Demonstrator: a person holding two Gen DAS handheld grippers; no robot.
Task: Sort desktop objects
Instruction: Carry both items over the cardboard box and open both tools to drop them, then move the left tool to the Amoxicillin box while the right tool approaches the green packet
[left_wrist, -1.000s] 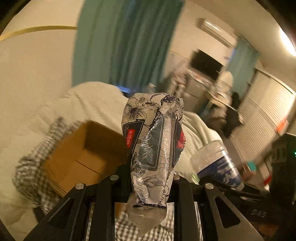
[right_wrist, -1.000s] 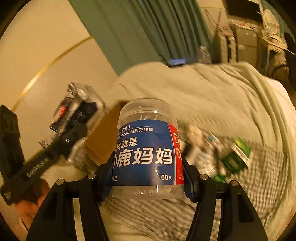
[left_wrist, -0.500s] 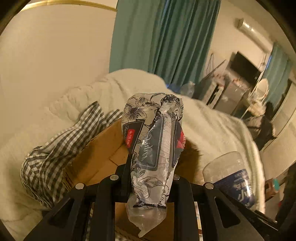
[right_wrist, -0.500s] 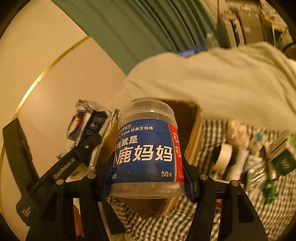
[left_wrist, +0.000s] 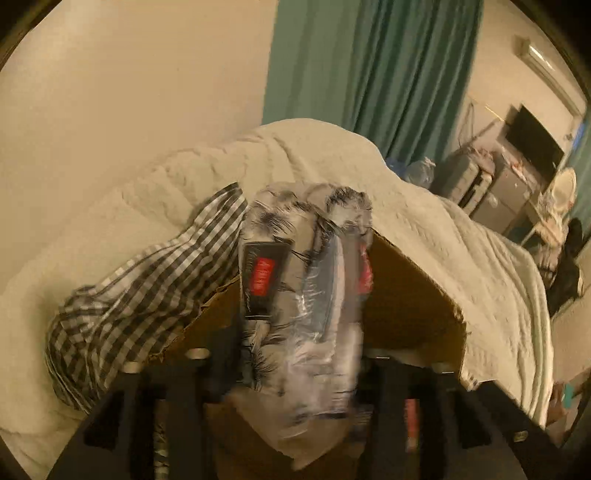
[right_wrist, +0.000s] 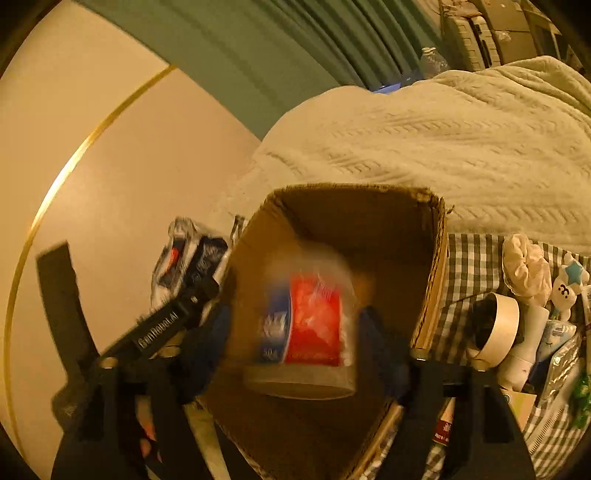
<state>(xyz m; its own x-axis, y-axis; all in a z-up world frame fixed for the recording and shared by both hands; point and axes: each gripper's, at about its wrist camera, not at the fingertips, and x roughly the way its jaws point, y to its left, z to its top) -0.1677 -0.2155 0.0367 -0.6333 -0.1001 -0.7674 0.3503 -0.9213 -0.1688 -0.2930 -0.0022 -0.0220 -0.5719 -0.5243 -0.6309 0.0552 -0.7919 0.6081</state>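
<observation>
An open cardboard box (right_wrist: 432, 266) stands on a checked cloth. My right gripper (right_wrist: 301, 336) is over the box with its jaws spread. A clear floss-pick jar (right_wrist: 306, 321) with a blue and red label sits blurred between the fingers (right_wrist: 380, 347), apart from them and rotated. My left gripper (left_wrist: 295, 354) is over the box's (left_wrist: 406, 295) left edge. A floral tissue pack (left_wrist: 303, 288) is blurred between its fingers; whether they still grip it does not show. The pack also shows in the right wrist view (right_wrist: 188, 258).
A checked cloth (left_wrist: 129, 306) lies bunched left of the box on a cream blanket (left_wrist: 443, 229). Right of the box lie a tape roll (right_wrist: 498, 328), a white scrunchie (right_wrist: 524, 266), a small plush toy (right_wrist: 569, 284) and several packets. A wall and green curtain stand behind.
Both grippers moved over the box. The right jaws opened and the jar came loose, turning and dropping. The tissue pack has gone blurred and sits lower in the left gripper.
</observation>
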